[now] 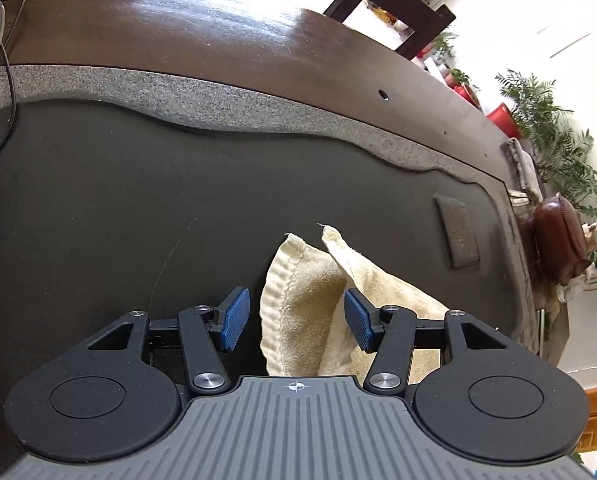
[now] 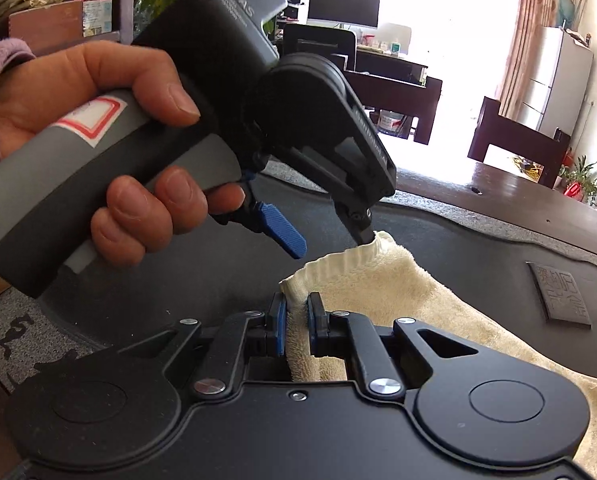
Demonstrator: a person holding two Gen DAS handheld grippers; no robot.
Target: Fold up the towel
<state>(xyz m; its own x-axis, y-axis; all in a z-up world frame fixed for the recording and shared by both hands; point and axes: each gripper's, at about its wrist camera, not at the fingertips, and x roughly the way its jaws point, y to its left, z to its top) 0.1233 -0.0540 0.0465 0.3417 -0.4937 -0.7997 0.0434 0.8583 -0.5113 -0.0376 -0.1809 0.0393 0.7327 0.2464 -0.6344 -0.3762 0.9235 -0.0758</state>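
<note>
Towel (image 2: 398, 292): cream, on bench mat (image 1: 138, 200). Right gripper (image 2: 296, 330) fingers pinch its hem; left gripper (image 1: 296, 322) fingers wide, astride a raised corner. Likely fold in hand; left closing next.

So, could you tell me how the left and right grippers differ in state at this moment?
The left gripper is open, its pads apart around the towel; the right gripper is shut on the towel's edge. The left holds nothing; the right pinches cloth. Both have blue pads and work the same cream towel.
</note>
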